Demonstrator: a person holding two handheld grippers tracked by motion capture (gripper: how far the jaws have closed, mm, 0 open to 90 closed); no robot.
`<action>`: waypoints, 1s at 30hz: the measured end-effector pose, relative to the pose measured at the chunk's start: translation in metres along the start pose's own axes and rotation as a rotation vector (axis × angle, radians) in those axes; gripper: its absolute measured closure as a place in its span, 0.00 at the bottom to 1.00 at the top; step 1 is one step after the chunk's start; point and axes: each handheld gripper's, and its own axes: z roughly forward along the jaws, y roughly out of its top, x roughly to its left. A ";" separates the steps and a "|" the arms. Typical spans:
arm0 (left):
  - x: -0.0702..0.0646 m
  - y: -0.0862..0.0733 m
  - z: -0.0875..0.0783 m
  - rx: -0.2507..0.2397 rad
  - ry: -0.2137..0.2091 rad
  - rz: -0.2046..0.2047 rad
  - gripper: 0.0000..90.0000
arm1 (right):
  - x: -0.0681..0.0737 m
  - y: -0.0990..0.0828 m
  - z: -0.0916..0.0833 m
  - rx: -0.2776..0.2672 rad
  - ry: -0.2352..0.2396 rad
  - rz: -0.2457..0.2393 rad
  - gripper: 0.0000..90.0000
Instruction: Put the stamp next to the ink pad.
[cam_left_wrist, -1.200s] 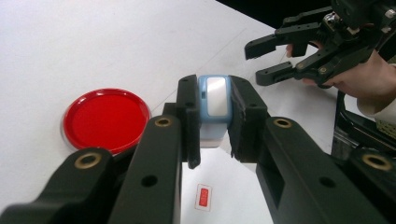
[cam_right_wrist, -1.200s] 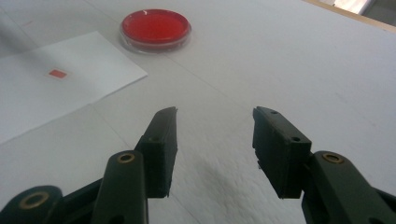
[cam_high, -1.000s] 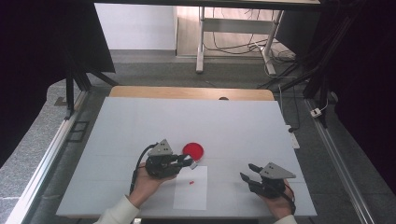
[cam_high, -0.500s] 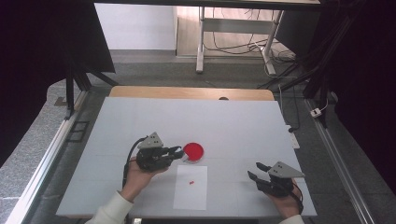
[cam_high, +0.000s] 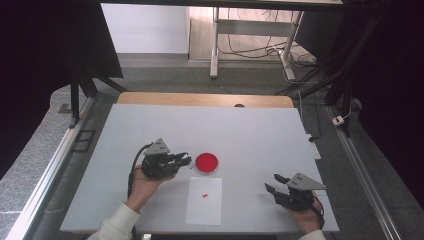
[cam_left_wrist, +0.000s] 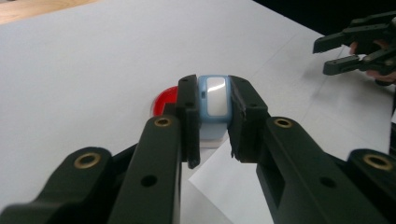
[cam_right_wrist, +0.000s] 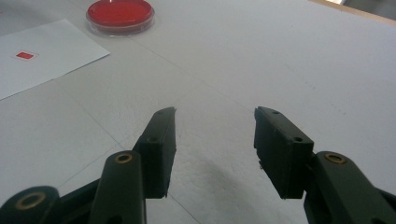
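My left gripper (cam_high: 186, 160) is shut on a small light-blue block with a pale face (cam_left_wrist: 213, 95), held just left of a round red dish (cam_high: 206, 162) near the table's middle. In the left gripper view the block sits between the jaws, with the red dish (cam_left_wrist: 166, 99) partly hidden behind them. A white paper sheet (cam_high: 205, 201) with a small red mark (cam_high: 204, 195) lies in front of the dish. My right gripper (cam_high: 272, 183) rests open near the front right, nothing between its jaws (cam_right_wrist: 215, 149). The right gripper view shows the dish (cam_right_wrist: 120, 16) and paper (cam_right_wrist: 42, 56) far off.
The white table top (cam_high: 250, 135) has a wooden strip (cam_high: 205, 99) along its far edge. Metal rails run along both sides. Cables and a stand's legs lie on the floor beyond the table.
My left gripper has moved left and farther from me, off the paper to beside the red dish. My right gripper has shifted slightly toward the front right.
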 end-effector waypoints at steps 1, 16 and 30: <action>0.001 0.000 0.000 0.005 0.006 0.002 0.84 | 0.000 0.000 0.001 0.000 0.003 0.001 0.53; 0.019 -0.004 0.030 0.099 0.133 0.027 0.83 | -0.001 -0.002 0.005 0.009 0.004 0.000 0.53; 0.029 -0.010 0.048 0.160 0.154 0.023 0.83 | 0.000 -0.002 0.005 0.011 0.006 -0.008 0.51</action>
